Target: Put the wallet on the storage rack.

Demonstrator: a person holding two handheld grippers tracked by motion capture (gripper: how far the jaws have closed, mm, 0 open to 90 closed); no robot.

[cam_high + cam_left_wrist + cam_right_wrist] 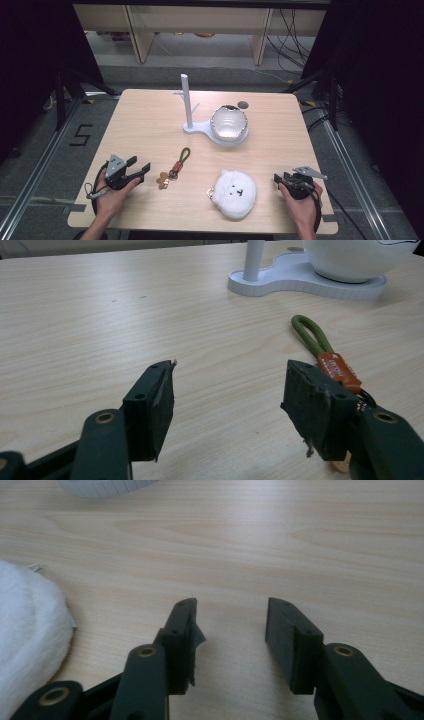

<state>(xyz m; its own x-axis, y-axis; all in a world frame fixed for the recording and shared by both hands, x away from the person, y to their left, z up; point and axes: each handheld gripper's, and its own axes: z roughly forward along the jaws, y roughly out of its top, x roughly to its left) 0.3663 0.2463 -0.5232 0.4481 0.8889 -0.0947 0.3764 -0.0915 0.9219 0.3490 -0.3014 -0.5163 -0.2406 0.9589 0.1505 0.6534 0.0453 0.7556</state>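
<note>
While both grippers rest on the table [140, 120] with jaws wide and empty, the keychain [176, 164] lies just right of the left gripper [141, 169], its long axis running away toward the stand [192, 125]; the left is nearer. Its charm end is hidden behind the jaw in the left gripper view; the right gripper [278, 179] sits beside the plush [233, 193].

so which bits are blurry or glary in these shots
High view: glare in the bowl, surroundings dark. Left gripper view: left tongs close and soft, keychain sharper. Right gripper view: plush pouch a washed-out white blur beside the right tongs.
</note>
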